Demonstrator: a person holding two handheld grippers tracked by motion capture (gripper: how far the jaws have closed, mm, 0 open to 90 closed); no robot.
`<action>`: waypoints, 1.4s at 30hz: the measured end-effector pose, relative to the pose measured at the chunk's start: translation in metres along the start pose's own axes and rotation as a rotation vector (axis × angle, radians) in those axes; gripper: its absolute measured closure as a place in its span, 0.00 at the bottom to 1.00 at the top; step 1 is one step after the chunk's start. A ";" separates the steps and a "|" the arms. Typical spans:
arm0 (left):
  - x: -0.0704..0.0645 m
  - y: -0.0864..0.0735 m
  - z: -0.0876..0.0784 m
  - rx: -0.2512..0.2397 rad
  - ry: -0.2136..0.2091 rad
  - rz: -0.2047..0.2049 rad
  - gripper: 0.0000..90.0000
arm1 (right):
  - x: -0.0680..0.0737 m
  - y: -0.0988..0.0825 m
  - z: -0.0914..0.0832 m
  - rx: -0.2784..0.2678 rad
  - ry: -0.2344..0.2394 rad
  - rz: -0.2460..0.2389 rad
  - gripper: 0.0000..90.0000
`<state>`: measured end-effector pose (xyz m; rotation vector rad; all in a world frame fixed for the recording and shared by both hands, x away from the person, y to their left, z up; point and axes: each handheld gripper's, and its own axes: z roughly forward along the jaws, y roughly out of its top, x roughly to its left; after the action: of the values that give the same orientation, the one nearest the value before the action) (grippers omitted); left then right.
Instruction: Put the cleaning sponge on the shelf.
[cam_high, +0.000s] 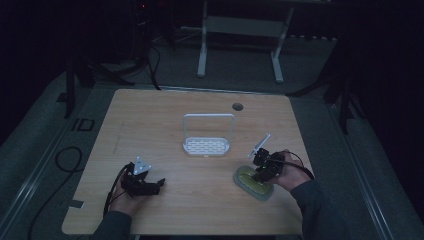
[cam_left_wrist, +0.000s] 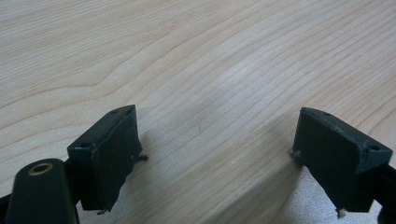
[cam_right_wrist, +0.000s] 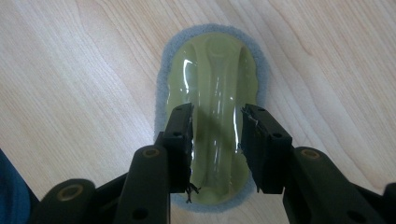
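One wooden table (cam_high: 165, 110) carries everything I see from the high view: a white rack (cam_high: 207, 135) with a tall hoop handle near the middle, and a yellow-green scrubber (cam_high: 254, 181) near the right edge, toward the front. The scrubber is an oval of glossy, translucent plastic with a raised ridge along its length, seated on a wider grey felt pad that rims it all round. My right gripper (cam_high: 261, 167) hangs over it. The right gripper view shows what the dim high view cannot: the right gripper (cam_right_wrist: 216, 140) has its jaws narrowly parted to either side of the ridge; I cannot tell whether they touch it. My left gripper (cam_high: 145, 185) sits near the front left, and the left gripper view shows it (cam_left_wrist: 215, 158) spread wide over bare wood.
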<state>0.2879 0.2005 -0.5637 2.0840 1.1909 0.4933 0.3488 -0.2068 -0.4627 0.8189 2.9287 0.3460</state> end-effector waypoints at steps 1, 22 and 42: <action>0.000 0.000 0.000 0.000 0.000 -0.001 0.16 | 0.000 0.000 0.001 0.003 0.002 -0.001 0.70; 0.000 0.000 0.000 0.000 -0.001 -0.003 0.16 | -0.001 0.015 0.013 0.125 0.019 -0.025 0.72; 0.000 0.000 0.000 0.000 -0.001 -0.003 0.16 | 0.001 0.021 0.012 0.157 0.010 -0.059 0.79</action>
<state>0.2878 0.2003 -0.5637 2.0822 1.1932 0.4912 0.3597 -0.1865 -0.4695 0.7475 3.0124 0.1172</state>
